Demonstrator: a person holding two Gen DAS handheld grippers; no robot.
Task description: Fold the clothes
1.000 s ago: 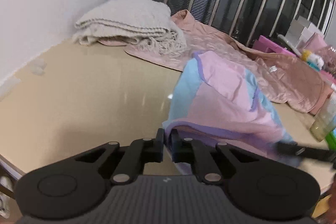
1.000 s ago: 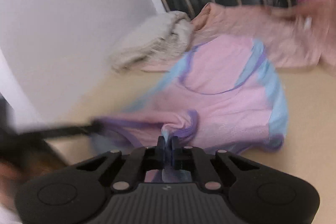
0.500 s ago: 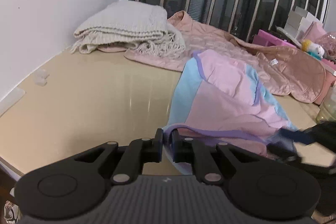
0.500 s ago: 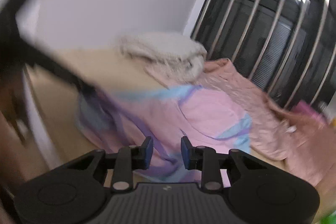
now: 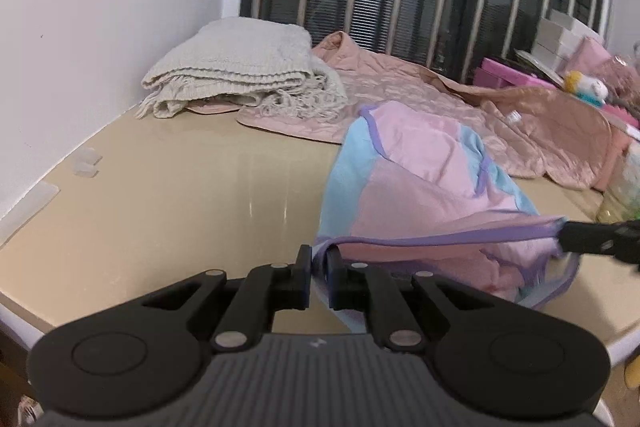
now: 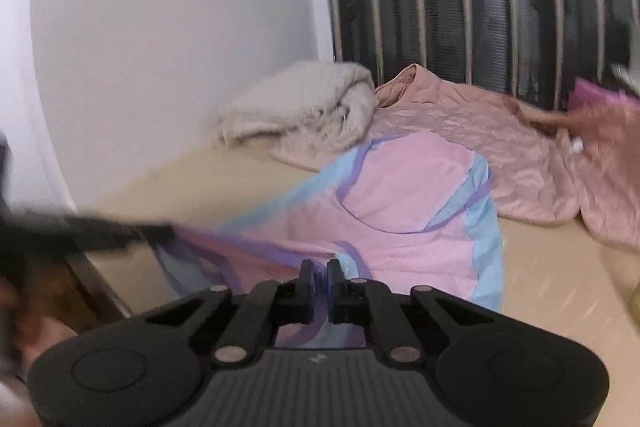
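A pink garment (image 5: 424, 183) with light-blue side panels and purple trim lies on the beige table (image 5: 160, 199); it also shows in the right wrist view (image 6: 404, 195). My left gripper (image 5: 318, 269) is shut on its near hem corner. My right gripper (image 6: 320, 277) is shut on the other hem corner. The purple hem is stretched taut between them. The right gripper's fingers (image 5: 588, 239) show at the right edge of the left wrist view. The left gripper (image 6: 160, 231) shows blurred in the right wrist view.
A folded cream knit blanket (image 5: 240, 71) lies at the back left by the wall. A quilted pink jacket (image 5: 460, 103) is spread behind the garment. Boxes and toys (image 5: 576, 75) crowd the back right. A barred window stands behind. The table's edge runs just below my grippers.
The right gripper had opened half a second ago and is now shut on the hem again. The hem is now pulled straight between both grippers. The left gripper kept its hold.
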